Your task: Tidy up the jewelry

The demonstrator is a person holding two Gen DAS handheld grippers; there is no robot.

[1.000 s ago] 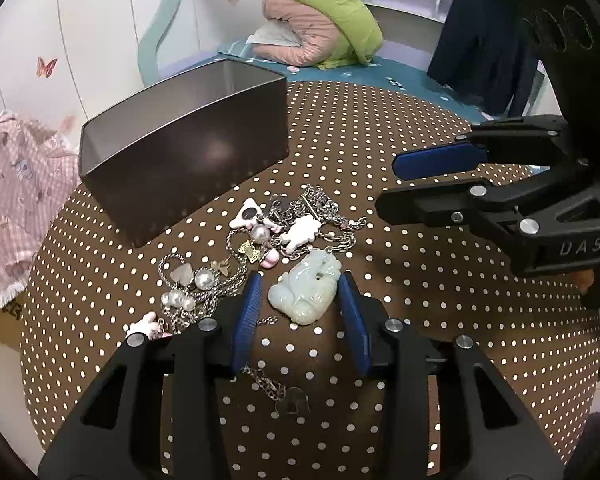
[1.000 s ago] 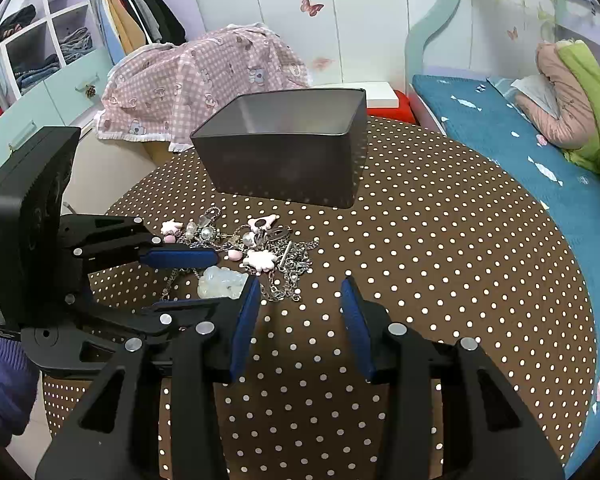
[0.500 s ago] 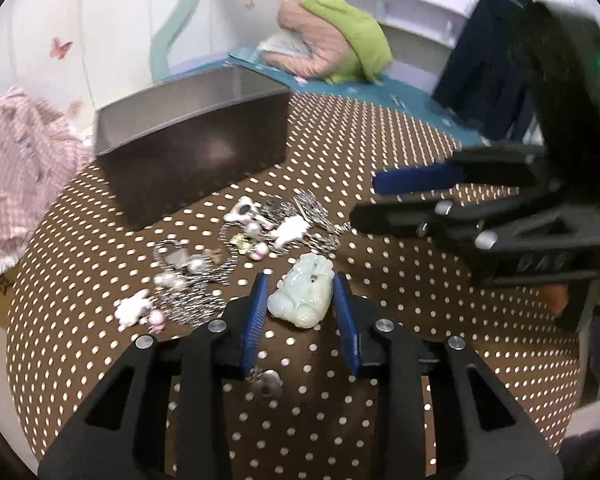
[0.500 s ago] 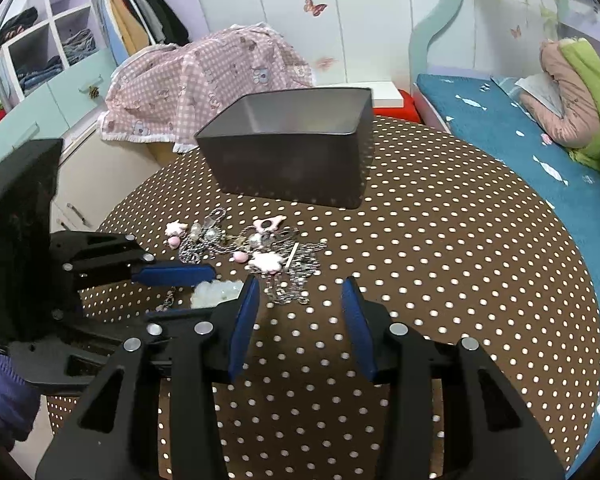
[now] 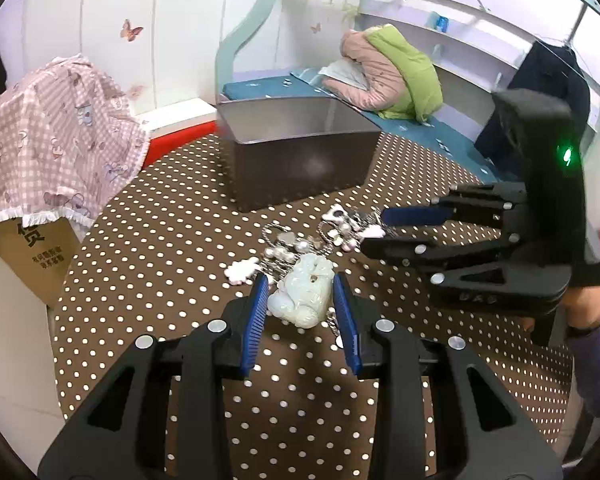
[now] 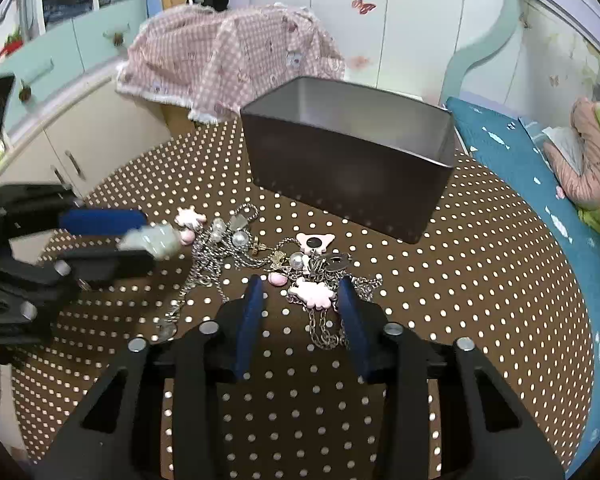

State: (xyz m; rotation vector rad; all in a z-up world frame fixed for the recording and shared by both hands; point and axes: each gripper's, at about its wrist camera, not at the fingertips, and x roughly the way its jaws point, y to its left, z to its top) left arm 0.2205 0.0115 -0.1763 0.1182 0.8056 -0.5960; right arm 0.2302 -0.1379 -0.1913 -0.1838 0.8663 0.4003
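A pale green jade pendant (image 5: 302,294) sits between the blue pads of my left gripper (image 5: 301,305), which is shut on it; it also shows in the right wrist view (image 6: 152,240), raised off the table. A tangle of chains, pearls and pink charms (image 6: 284,264) lies on the brown polka-dot table (image 6: 480,280). My right gripper (image 6: 300,312) is open, its fingers astride a pink cloud charm (image 6: 314,293) and chains. A dark metal box (image 6: 348,156) stands open behind the pile.
A pink checked cloth (image 6: 236,48) covers a cabinet beyond the table's far left edge. A blue bed (image 6: 540,152) with a pink and green jacket (image 5: 388,68) lies to the right. A cardboard box (image 5: 36,248) stands beside the table.
My left gripper has closed on the jade pendant and lifted it, swinging toward the box. My right gripper has moved forward over the pile to straddle the pink charm.
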